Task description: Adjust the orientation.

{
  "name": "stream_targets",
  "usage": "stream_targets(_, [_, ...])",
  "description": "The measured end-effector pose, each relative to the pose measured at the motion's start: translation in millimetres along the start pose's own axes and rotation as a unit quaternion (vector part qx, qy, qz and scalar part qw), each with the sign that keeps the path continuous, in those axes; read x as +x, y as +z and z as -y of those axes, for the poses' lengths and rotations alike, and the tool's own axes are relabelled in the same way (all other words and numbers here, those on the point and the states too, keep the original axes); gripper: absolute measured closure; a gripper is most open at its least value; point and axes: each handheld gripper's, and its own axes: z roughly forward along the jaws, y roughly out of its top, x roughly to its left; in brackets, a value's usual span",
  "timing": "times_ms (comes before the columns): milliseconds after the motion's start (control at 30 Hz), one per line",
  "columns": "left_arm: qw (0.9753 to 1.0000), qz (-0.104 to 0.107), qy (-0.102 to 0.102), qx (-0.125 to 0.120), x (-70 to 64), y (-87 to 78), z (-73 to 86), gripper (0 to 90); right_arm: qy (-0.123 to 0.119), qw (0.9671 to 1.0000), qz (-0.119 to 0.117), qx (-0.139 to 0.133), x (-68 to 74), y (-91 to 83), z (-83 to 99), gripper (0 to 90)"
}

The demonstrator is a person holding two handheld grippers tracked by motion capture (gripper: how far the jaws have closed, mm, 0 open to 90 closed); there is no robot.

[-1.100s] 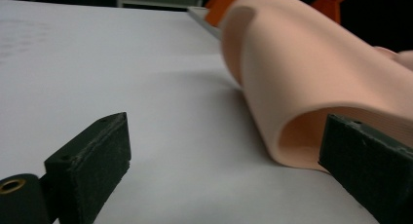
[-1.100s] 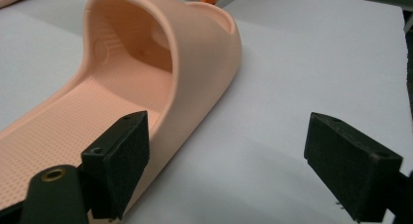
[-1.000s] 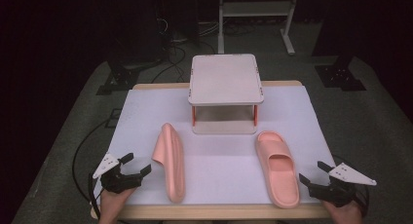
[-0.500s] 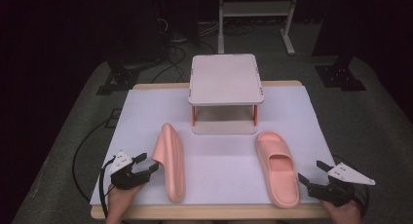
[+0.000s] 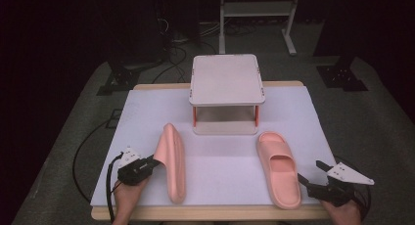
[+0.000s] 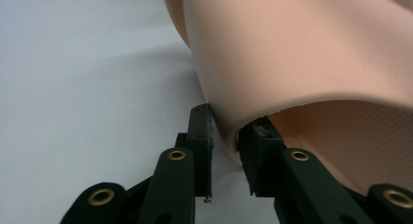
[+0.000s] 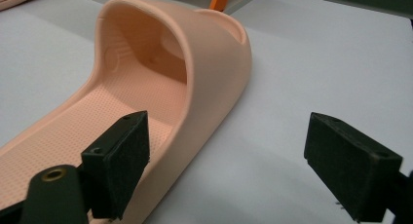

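Note:
Two pink slippers lie on the white table cover (image 5: 220, 161). The left slipper (image 5: 172, 162) lies tipped on its side. My left gripper (image 5: 155, 162) reaches its left flank. In the left gripper view the jaws (image 6: 228, 131) are closed on the edge of that slipper's strap (image 6: 292, 58). The right slipper (image 5: 278, 168) rests sole down, toe pointing away. My right gripper (image 5: 311, 177) is open just right of its heel. In the right gripper view the left jaw hangs over the heel of the slipper (image 7: 170, 87) and the right jaw over bare table, so the gripper (image 7: 229, 170) holds nothing.
A small white two-level stand (image 5: 225, 80) with orange legs sits at the back middle of the table. The table's wooden front edge (image 5: 210, 213) runs just before my hands. Cables trail over the dark floor at left (image 5: 88, 146).
My left gripper has moved right to the side-lying slipper and closed on its strap edge. The right gripper and both slippers have stayed in place.

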Motion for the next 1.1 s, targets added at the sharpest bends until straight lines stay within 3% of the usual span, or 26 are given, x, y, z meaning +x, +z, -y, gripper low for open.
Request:
stream_targets(100, [0.9999, -0.002, -0.009, -0.009, -3.2, 1.0, -2.5, 80.2, 0.002, 1.0000, 0.000, 0.001, 0.1, 0.5, 0.1, 16.5])
stream_targets(300, [0.9992, -0.013, -0.013, -0.034, -22.3, 7.7, -15.4, 83.4, 0.001, 1.0000, 0.000, -0.002, -0.4, -0.9, 0.4, 16.5])
stream_targets(567, [0.9990, -0.020, -0.018, -0.035, -35.1, 14.8, -22.9, 83.8, 0.001, 1.0000, 0.000, -0.001, -0.6, -1.5, 0.9, 16.4])
stream_targets(767, [0.9983, -0.023, -0.039, -0.035, -48.4, 21.0, -28.1, 83.9, -0.004, 1.0000, 0.000, 0.002, 0.0, -0.2, 0.4, 16.5])
stream_targets(1100, [0.9993, -0.023, -0.022, -0.017, -79.6, 42.3, -35.1, 83.6, -0.005, 1.0000, 0.001, 0.000, 0.3, -1.1, 0.0, 16.5])
